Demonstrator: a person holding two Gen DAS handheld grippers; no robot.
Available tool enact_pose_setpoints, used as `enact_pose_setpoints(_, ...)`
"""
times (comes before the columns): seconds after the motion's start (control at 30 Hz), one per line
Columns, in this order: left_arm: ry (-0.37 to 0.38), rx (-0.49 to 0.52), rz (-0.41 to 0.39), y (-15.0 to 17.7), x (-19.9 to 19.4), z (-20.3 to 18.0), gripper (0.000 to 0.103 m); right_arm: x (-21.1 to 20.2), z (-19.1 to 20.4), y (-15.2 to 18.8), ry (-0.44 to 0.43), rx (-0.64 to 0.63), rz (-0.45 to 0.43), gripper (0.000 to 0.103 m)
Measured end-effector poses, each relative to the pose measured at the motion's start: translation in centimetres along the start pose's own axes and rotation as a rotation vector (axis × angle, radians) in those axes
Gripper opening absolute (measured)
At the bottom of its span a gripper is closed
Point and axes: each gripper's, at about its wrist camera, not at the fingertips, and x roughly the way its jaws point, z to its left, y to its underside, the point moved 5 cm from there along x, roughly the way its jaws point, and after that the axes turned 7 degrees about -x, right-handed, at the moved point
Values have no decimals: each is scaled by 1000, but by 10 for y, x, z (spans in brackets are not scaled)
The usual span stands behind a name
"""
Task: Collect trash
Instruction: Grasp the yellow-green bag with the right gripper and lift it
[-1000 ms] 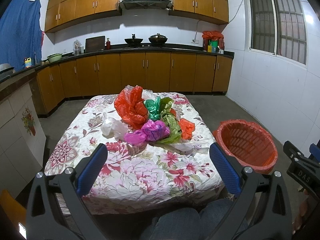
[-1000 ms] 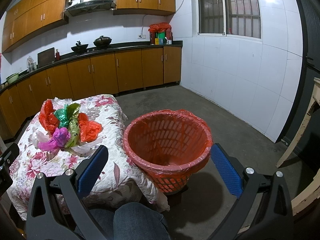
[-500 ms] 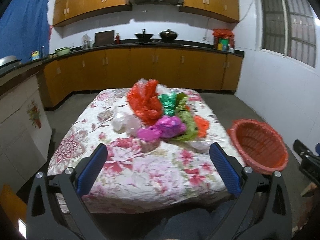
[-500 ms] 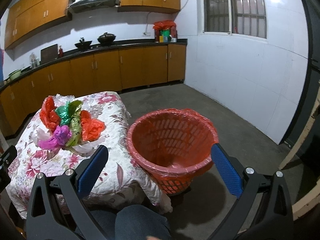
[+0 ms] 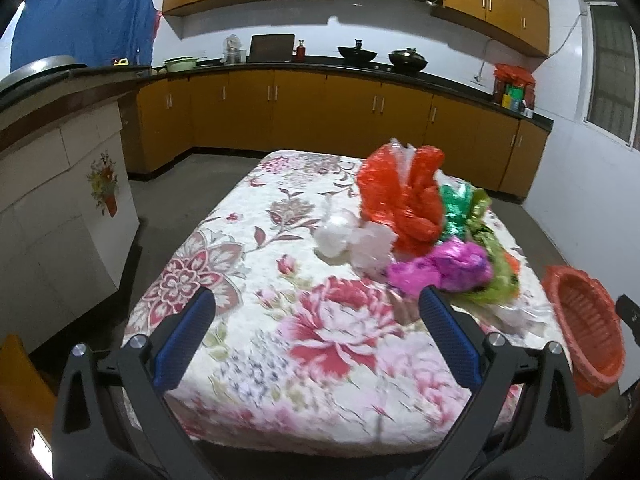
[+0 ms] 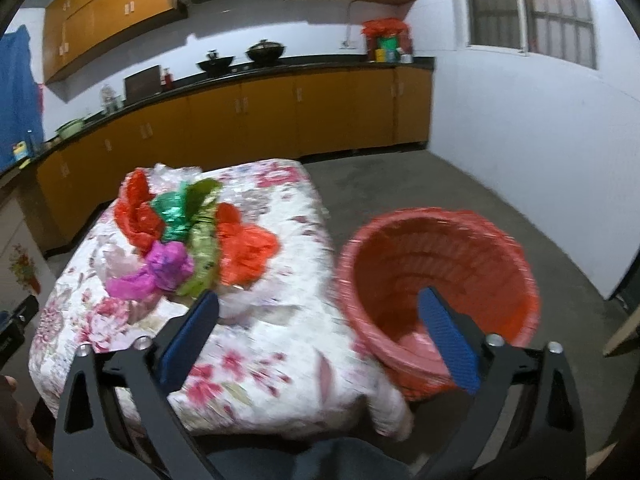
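A heap of crumpled plastic bags lies on the floral-cloth table: a red bag, a white one, a magenta one and a green one. My left gripper hangs open over the table's near edge, short and left of the heap, holding nothing. The right gripper is wide, its jaws closing a little, with nothing gripped. It hovers over the table's right corner, the magenta bag and an orange-red bag ahead on its left. The red mesh basket stands on the floor to the right.
Wooden cabinets and a dark counter with pots run along the back wall. A white tiled counter stands left of the table. The basket sits off the table's right side. A person's knee shows below the right gripper.
Both grippers have moved in toward the table. In the left view the heap has shifted to the right and come nearer. In the right view the basket has slid right and the bags are closer.
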Motion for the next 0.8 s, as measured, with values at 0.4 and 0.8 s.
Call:
enact_pose_setpoints(0.4,-12,-23,36,-2,41,13,99,110,79,-30,-140,-124,95,52)
enact_pose_setpoints(0.8,13,-20,63,2,60,7,99,167,105,-20,-207,-168,201,13)
